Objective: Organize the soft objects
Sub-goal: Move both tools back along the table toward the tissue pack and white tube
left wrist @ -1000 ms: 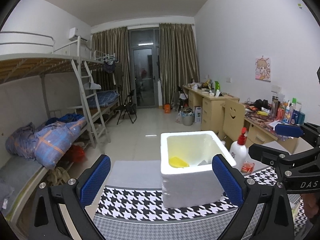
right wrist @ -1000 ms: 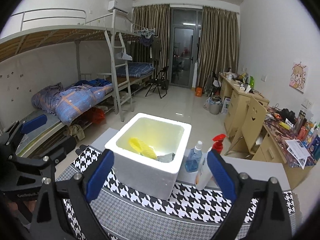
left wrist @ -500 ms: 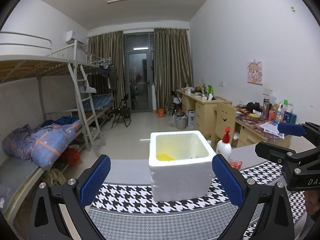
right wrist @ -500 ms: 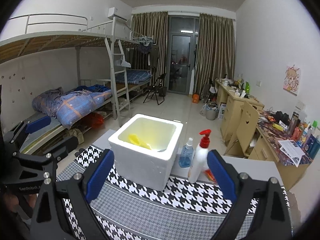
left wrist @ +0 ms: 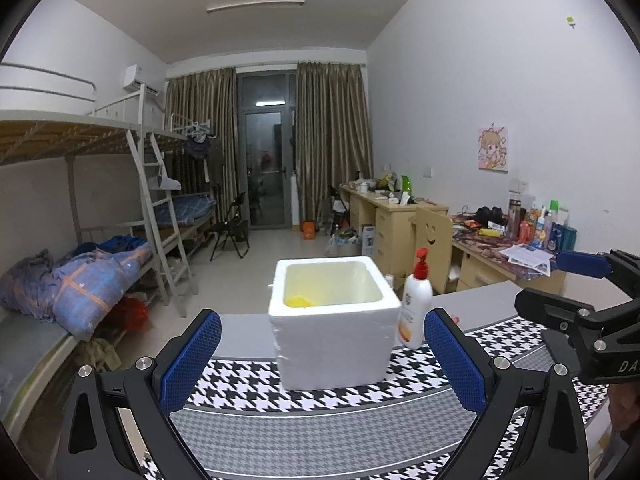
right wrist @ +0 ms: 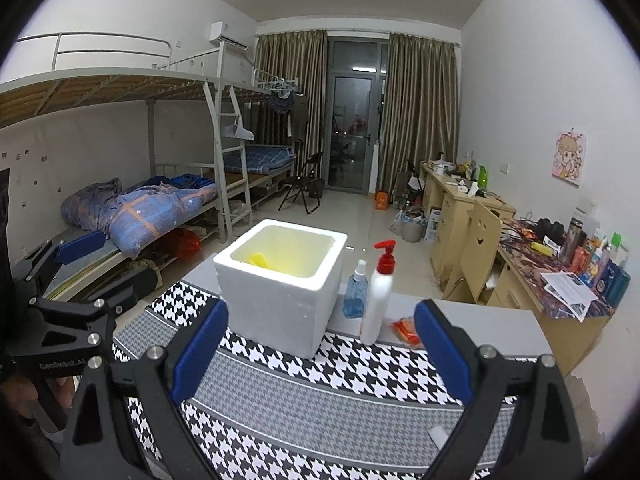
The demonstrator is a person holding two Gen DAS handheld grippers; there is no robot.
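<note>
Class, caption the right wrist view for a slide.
Open right tool faces a foam box holding something yellow.

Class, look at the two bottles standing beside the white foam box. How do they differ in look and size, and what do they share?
The pump bottle is taller, opaque white, and has a red pump head; the spray bottle is shorter, see-through blue, and has a pale spray top. The pump bottle stands nearer the camera, the spray bottle behind it, closer to the foam box. Both stand upright on the table.

yellow item (left wrist: 299, 301) mostly hidden inside foam box (left wrist: 334, 344), bottle label (left wrist: 409, 322) unreadable
</note>
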